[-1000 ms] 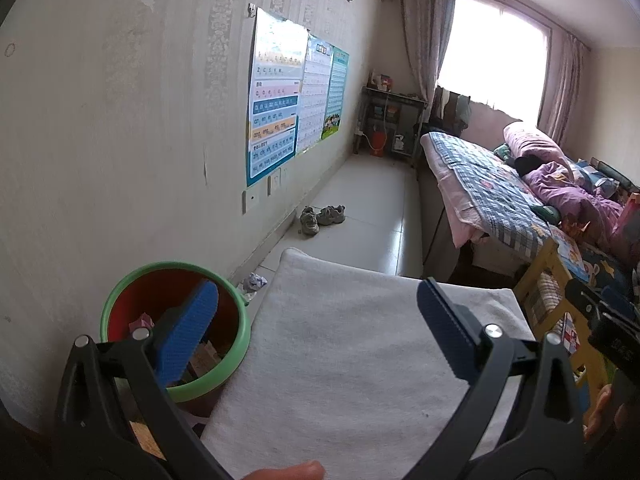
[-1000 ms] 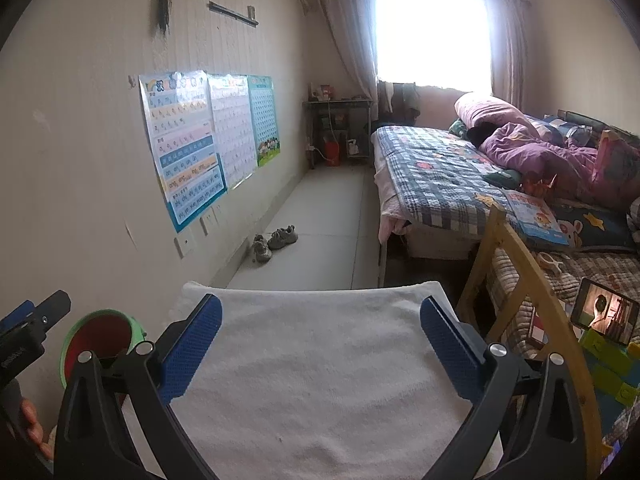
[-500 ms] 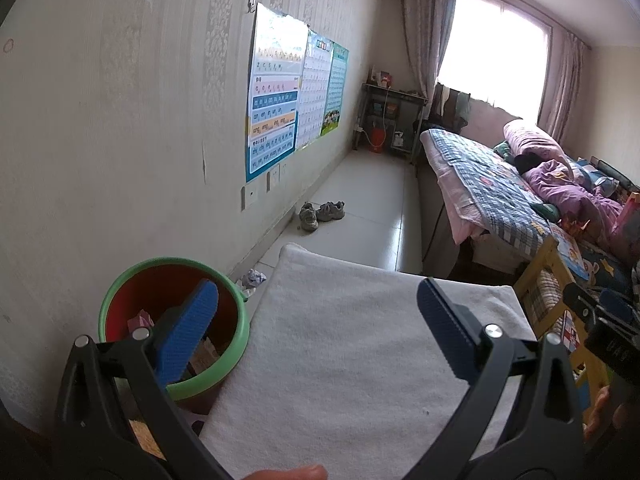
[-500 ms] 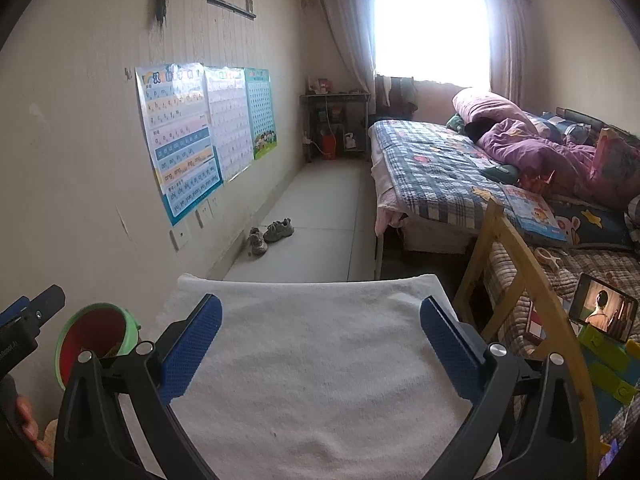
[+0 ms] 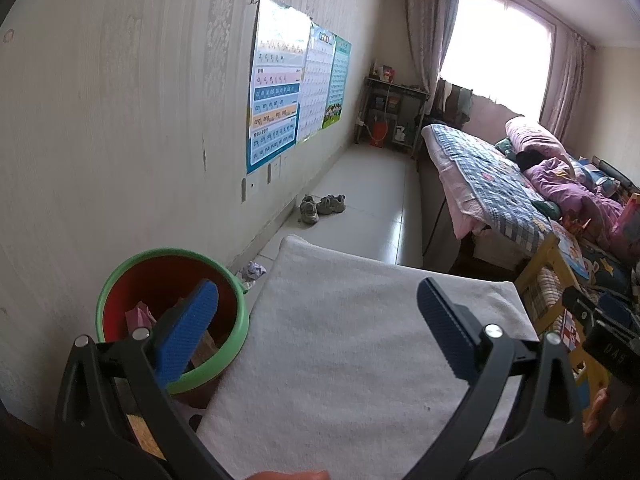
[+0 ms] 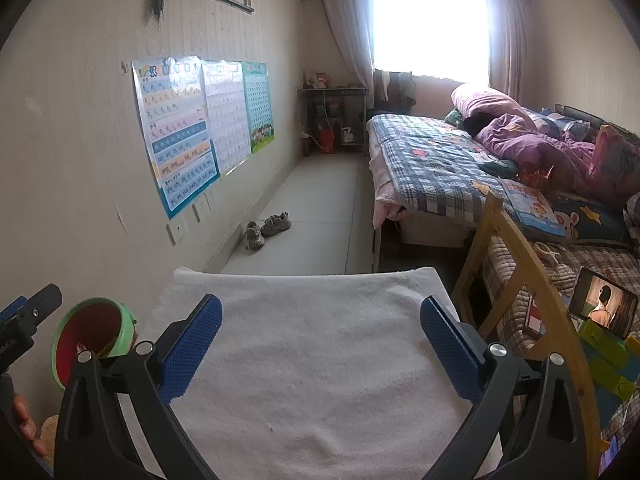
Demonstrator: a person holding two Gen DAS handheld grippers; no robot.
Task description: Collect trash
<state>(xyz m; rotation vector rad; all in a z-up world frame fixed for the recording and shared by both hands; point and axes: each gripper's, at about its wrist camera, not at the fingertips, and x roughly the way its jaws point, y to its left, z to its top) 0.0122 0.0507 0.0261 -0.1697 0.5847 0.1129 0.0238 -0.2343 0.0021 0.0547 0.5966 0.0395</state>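
A white towel is covering the table at six o'clock. On the floor, shoes are lying at ten o'clock, and crumpled paper is sitting beside the bin.

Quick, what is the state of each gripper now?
Left gripper: open, holding nothing.
Right gripper: open, holding nothing.

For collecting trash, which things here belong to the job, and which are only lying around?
Belong to the job:
- green bin, some trash already inside
- crumpled paper on the floor beyond the bin
- left gripper and right gripper, both open and empty

Only lying around:
- shoes
- white towel
- wall posters
- phone
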